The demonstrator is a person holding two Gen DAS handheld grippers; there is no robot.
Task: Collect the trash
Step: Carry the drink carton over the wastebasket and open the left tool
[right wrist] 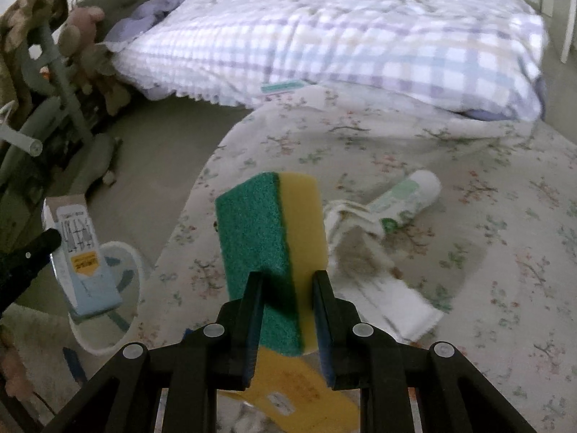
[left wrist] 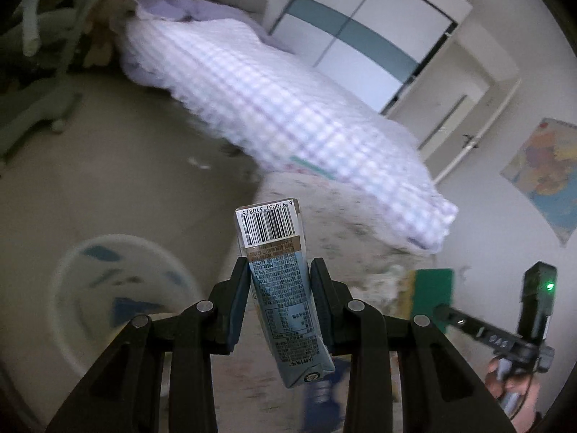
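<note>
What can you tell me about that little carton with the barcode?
The drink carton is a small slim box, pale blue with dense print and a brown band under a white barcode panel. It looks like coated card. The left gripper is shut on its middle, holding it in the air, tilted, beside the bed and near a white bin on the floor.

A bed (right wrist: pixel 468 216) with a floral sheet carries a plaid quilt (right wrist: pixel 342 36) in white, lilac and pale blue, bunched across its far side. Grey-beige floor (left wrist: pixel 126 144) runs beside the bed. A green metal frame (right wrist: pixel 54 83) stands at the left edge of the floor, with a stuffed toy (right wrist: pixel 83 25) next to it. A wardrobe (left wrist: pixel 368 32) with white and teal panels stands against the far wall. A coloured map (left wrist: pixel 551 176) hangs on the wall at the right.
</note>
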